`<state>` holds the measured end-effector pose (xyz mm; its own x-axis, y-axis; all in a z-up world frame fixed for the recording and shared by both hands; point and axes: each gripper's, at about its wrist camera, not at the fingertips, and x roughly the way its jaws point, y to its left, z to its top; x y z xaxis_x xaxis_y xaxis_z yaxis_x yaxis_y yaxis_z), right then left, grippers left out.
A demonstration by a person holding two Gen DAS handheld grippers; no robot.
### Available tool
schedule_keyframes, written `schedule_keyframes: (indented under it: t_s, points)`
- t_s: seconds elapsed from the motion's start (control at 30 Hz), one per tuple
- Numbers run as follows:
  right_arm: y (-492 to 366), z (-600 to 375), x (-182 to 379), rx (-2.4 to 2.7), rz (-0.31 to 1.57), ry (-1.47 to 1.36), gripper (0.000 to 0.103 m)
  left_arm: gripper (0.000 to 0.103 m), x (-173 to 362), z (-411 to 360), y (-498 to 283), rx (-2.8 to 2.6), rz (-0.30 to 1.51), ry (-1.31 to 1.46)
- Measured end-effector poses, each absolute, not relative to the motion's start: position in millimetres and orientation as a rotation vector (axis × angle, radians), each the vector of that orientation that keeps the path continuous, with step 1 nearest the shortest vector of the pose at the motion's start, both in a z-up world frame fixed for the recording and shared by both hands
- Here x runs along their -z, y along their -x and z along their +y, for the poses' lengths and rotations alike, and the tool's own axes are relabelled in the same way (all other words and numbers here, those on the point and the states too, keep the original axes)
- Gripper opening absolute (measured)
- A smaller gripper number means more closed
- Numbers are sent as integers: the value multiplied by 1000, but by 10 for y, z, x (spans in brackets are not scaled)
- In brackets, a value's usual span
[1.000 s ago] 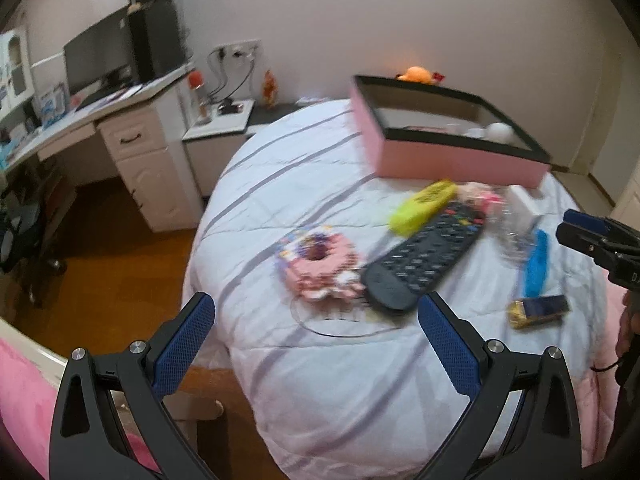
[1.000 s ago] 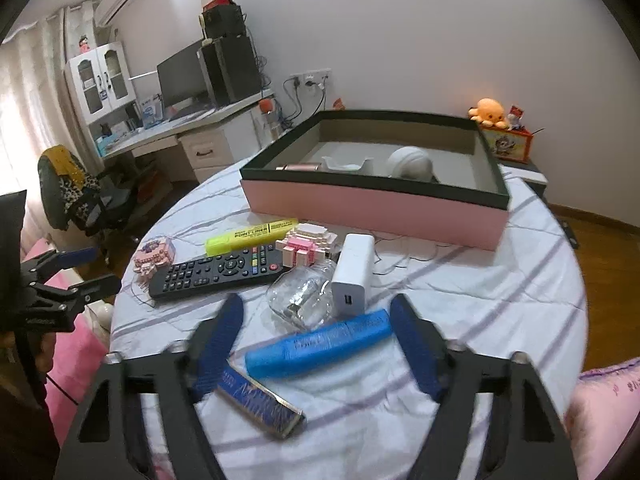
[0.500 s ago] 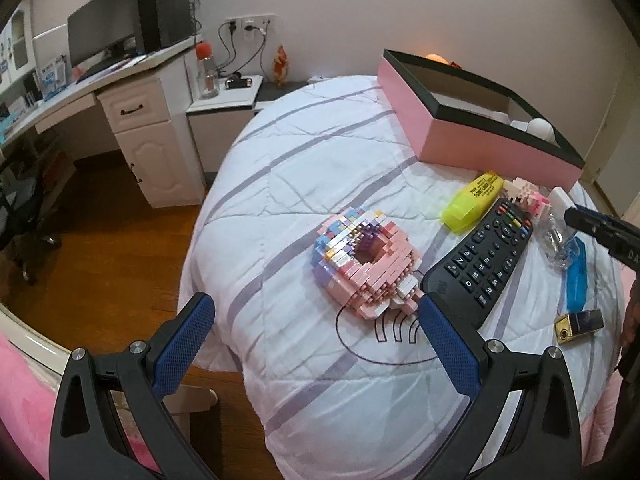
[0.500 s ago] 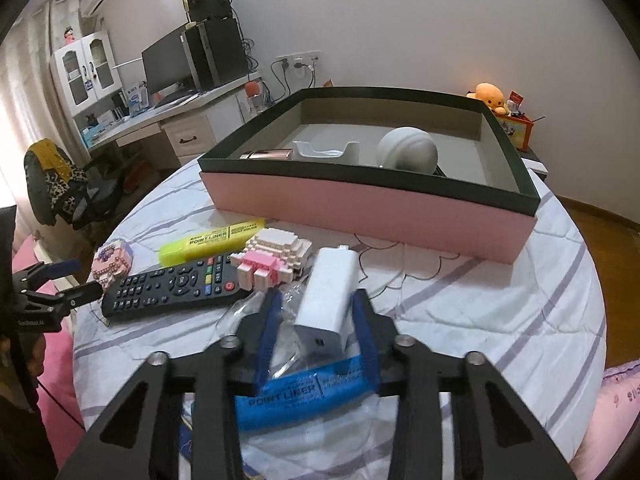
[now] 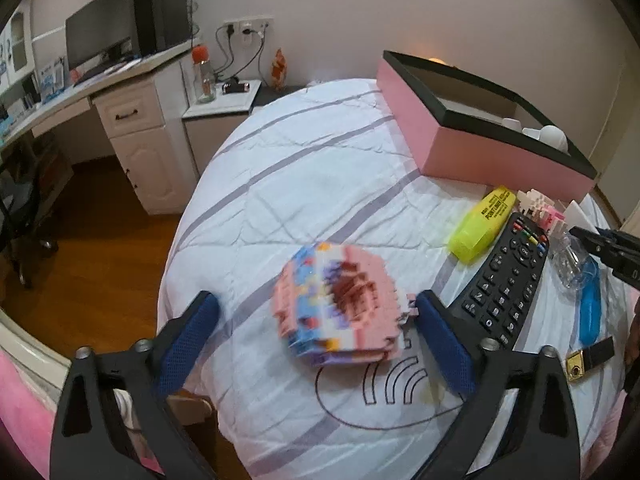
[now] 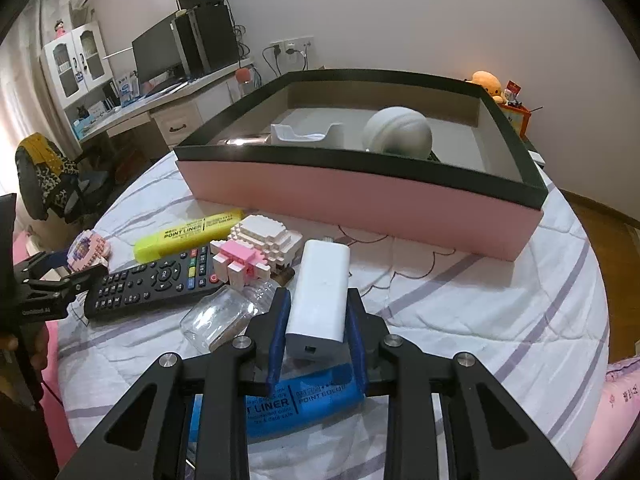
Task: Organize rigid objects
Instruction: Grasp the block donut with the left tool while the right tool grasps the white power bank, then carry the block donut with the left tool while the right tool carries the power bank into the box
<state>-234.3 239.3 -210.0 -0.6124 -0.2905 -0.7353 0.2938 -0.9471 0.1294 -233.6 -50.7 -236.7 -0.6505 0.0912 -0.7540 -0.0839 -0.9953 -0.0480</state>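
My left gripper (image 5: 316, 312) is open, its blue pads on either side of a pink brick-built donut (image 5: 340, 312) lying on the white striped cloth. My right gripper (image 6: 318, 308) is shut on a white power bank (image 6: 320, 288). A black remote (image 5: 504, 280), a yellow highlighter (image 5: 482, 224) and a pink-and-white brick figure (image 6: 260, 252) lie between the two grippers. A pink box with a dark rim (image 6: 360, 200) stands behind them; it holds a white ball (image 6: 398, 130) and a white tape holder (image 6: 308, 134).
A clear plastic bottle (image 6: 220, 316) and a blue highlighter (image 6: 296, 400) lie under my right gripper. A small gold-and-black object (image 5: 588, 356) lies near the table's right edge. A desk with a monitor (image 5: 104, 40) stands to the left, past the round table's edge.
My left gripper has moved in low so that the donut lies between its pads. My right gripper has closed on the power bank and moved toward the pink box.
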Motion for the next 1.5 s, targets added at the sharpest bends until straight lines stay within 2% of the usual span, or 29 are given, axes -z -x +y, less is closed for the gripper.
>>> schedule_keyframes:
  t_s: [0.1,0.13,0.17,0.4,0.87,1.5]
  points:
    - [2386,2393,2121,2557,5,-1190,28,78,2361,-445,2346,-2767,25,1244]
    - [2396,2397,2122,2558,2,-1191,28,69,2355,-433,2341,-2762,35,1234]
    - [2401,2404,2123,2558,0,-1188,28,66,2345,-422,2339,-2762,39,1230]
    - [2360,2419,2110,2545,5,-1163,23,66,2262,-451,2293,-2737,-10,1219]
    - [2177,2587,1909,2568,-33,-1083,23,66,1912,-306,2060,-2710,-14,1092]
    - [1999,2745,1577,2615,-47,-964,23,66,1370,287,2063,-2651,125,932]
